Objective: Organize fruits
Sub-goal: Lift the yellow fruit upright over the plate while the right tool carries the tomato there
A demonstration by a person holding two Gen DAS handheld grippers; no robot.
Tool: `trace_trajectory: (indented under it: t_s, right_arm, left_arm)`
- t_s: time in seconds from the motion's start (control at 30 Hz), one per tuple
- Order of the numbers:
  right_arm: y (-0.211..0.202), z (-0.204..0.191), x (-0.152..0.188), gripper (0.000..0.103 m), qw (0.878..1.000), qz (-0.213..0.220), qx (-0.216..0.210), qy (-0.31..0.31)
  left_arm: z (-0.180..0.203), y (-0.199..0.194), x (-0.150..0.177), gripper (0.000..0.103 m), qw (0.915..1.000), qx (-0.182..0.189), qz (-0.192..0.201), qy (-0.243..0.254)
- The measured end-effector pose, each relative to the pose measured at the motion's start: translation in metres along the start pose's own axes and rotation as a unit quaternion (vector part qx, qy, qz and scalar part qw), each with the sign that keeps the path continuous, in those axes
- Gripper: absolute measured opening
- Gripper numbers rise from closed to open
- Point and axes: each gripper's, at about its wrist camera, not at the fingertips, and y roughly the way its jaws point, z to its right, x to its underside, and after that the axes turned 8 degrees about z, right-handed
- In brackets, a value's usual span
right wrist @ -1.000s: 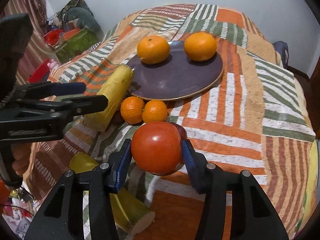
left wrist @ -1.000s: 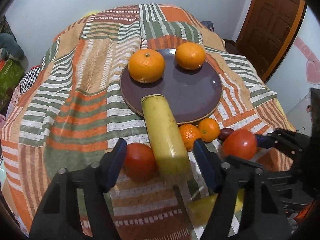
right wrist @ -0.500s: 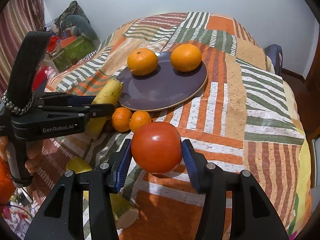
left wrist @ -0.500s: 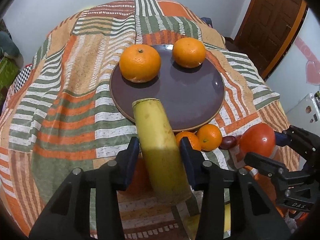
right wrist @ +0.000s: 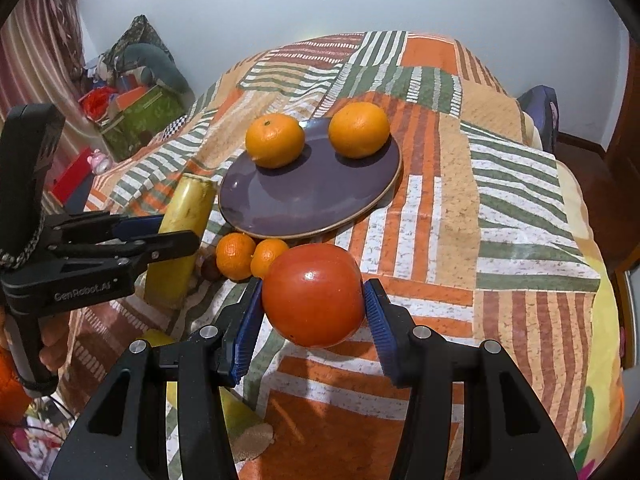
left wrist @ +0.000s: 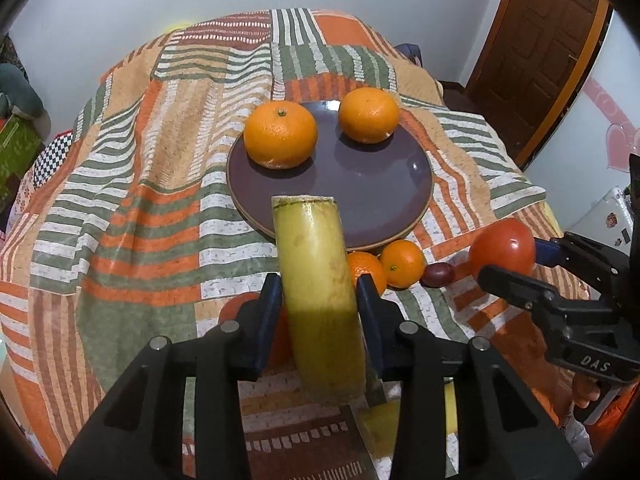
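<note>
Holding a fruit in each tool, you are lined up on the purple plate (left wrist: 416, 192). Your left gripper (left wrist: 318, 308) is pinching the cut banana piece (left wrist: 314, 280) across its width; the piece's long axis runs toward 12 o'clock, and its flat cut end overlaps the plate's near rim, so the plate lies straight ahead along that axis. Your right gripper (right wrist: 312, 312) is clamped on the red tomato (right wrist: 313, 294), held clear of the patterned cloth (right wrist: 500, 200), with the plate at about 11 o'clock from it. Judging by this, the left hand is nearer the plate and should go in first.

Two large oranges (left wrist: 280, 135) sit at the plate's far side; its near half is bare. Two small tangerines (right wrist: 235, 255) lie off the plate just beside its near rim.

Only the left view shows a second red fruit (left wrist: 240, 312) behind the left fingers and a dark grape (left wrist: 438, 274). Only the right view shows another banana piece (right wrist: 240, 420) lying under the tool.
</note>
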Motion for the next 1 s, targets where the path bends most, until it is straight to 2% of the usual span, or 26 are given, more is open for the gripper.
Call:
trace_trajectory:
  t_s: [0.53,0.83,1.0]
  right_arm:
    - [-0.003,0.008,-0.028,0.047,1.000,0.029,0.008,-0.006]
    - [0.004,0.012,-0.047,0.047,0.999,0.046,0.013,-0.018]
    - [0.013,0.014,-0.055,0.047,0.999,0.046,0.015,-0.024]
  left_arm:
    - [0.008,-0.029,-0.031,0.036,0.9987,0.007,0.050,0.007]
    - [0.011,-0.023,-0.052,0.036,0.9977,0.004,0.064,0.019]
    - [0.012,-0.007,-0.062,0.036,0.9982,0.000,0.056,0.023]
